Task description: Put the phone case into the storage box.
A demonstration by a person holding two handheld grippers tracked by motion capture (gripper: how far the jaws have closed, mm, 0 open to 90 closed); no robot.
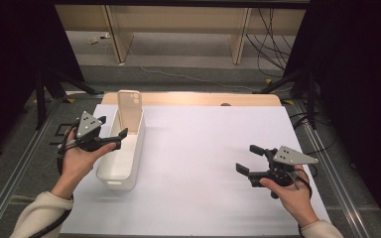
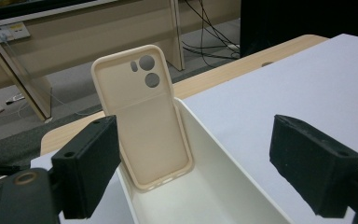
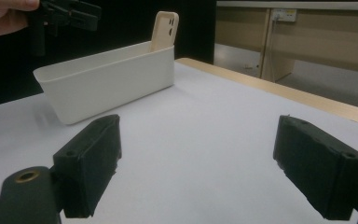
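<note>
Phone case cutouts face left hand-held gripper.

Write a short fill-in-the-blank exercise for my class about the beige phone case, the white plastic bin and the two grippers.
1. The beige phone case stands leaning inside the long white plastic ____.
2. The bin rests on a ____ sheet covering the table.
3. The left gripper hovers with its jaws ____.
4. The right gripper holds ____.

Missing words: bin; white; open; nothing
</note>
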